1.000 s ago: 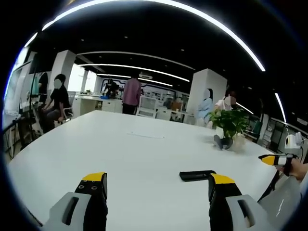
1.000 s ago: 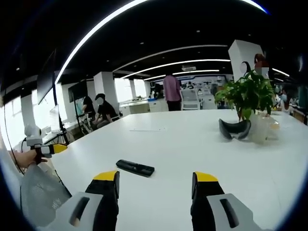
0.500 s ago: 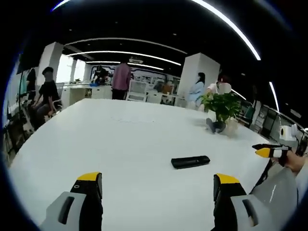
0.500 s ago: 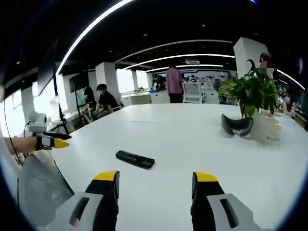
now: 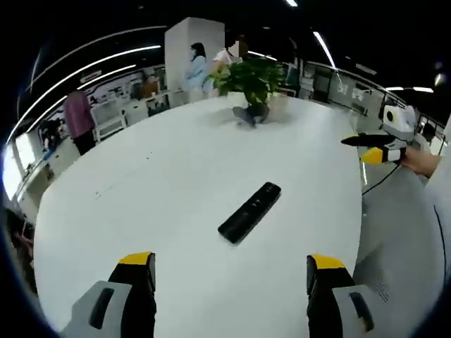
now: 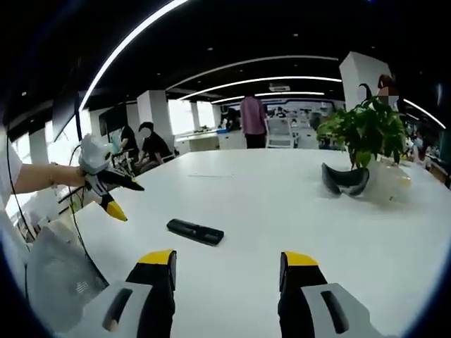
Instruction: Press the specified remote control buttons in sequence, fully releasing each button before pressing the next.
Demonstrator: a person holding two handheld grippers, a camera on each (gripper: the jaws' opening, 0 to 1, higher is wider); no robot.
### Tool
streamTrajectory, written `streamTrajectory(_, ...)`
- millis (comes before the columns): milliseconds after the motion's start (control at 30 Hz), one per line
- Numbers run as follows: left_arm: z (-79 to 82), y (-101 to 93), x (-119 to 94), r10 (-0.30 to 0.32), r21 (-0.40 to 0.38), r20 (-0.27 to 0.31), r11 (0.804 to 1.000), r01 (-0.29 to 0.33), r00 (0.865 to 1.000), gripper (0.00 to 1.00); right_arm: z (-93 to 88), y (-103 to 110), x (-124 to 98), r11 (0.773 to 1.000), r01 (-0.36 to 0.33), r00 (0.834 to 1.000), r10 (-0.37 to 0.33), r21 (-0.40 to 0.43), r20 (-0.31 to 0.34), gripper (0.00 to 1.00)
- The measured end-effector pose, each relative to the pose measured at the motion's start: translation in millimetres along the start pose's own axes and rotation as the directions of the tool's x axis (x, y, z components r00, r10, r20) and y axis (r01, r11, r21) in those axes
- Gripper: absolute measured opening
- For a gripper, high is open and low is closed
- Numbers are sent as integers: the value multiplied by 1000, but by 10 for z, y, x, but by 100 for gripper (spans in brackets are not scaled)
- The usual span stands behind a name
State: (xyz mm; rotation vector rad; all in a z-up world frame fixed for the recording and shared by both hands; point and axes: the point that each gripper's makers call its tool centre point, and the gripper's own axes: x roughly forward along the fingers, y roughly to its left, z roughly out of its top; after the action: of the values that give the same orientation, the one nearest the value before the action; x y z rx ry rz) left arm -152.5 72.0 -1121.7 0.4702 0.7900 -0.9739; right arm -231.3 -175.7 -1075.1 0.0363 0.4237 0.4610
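Since a second ago my left tongs (image 5: 229,271) have tipped downward and swung, so the left gripper view now looks down onto the tabletop (image 5: 162,183) and the remote control (image 5: 249,212) sits near the middle of that view instead of just above the right jaw. My right tongs (image 6: 227,271) have barely shifted; their view is almost as it was.

For containers, I can make out a potted plant (image 6: 366,134) at the far right of the tabletop in the right gripper view, green leaves rising from a pale pot whose detail I cannot read. A dark curved object (image 6: 344,180) lies just beside it on the white surface; I cannot tell what it is.

From the left gripper view, the remote control lies flat on the tabletop, diagonal, ahead of the tongs and between the lines of the two jaws, clearly apart from both yellow tips. From the right gripper view it (image 6: 195,232) lies flat too, ahead and somewhat left of the left jaw, not touching it.

Both pairs of tongs stand spread wide with nothing between the jaws. In the right gripper view the left tongs (image 6: 109,190) come in from the left, held in a hand, raised above the tabletop edge and angled down. In the left gripper view the right tongs (image 5: 373,144) come in at the right.

People stand and sit in the office beyond.
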Motion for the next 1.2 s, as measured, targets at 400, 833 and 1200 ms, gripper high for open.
streamTrajectory(400,159,-20,666,-163,109,-187,976,186,969,82,-10,-43,3,1000,13,1000,-13,10,-3,55)
streamTrajectory(833,140,-43,1024,-166,220,-348,942,253,923,56,-18,-71,-21,999,12,1000,-12,38,5,50)
streamTrajectory(1200,134,11,1043,-117,267,-345,939,217,931,25,2,-104,-54,998,19,1000,-20,59,23,47)
